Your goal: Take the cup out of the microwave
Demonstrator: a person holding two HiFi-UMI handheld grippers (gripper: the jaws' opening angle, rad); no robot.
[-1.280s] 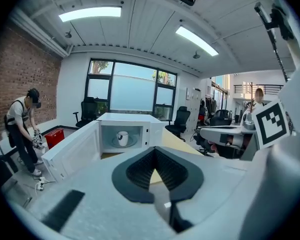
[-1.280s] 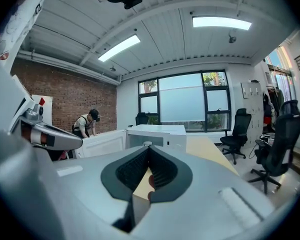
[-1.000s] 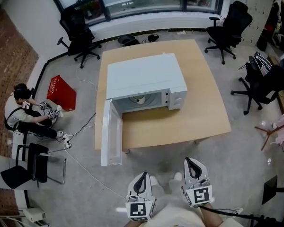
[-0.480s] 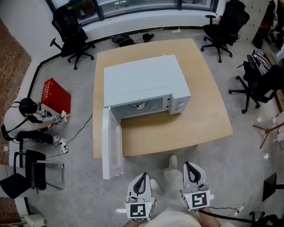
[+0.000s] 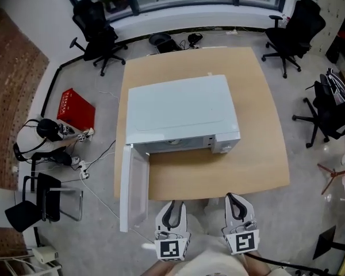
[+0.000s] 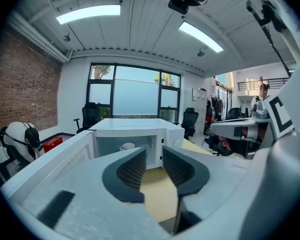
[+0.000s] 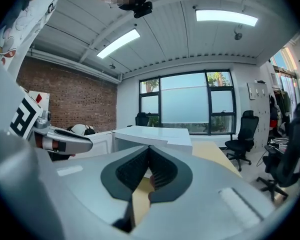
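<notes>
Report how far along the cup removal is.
Done: the microwave has its door swung open. In hand: both grippers are just short of the table, facing the oven. The left gripper has its jaws opening with nothing between them, and the right gripper is shut and empty. Left: the cup sits inside, untouched; reach in, grip it and bring it out.

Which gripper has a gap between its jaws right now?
The left gripper: its jaws are opening, with a clear gap and nothing between them. The right gripper has its jaws together at the tips.
</notes>
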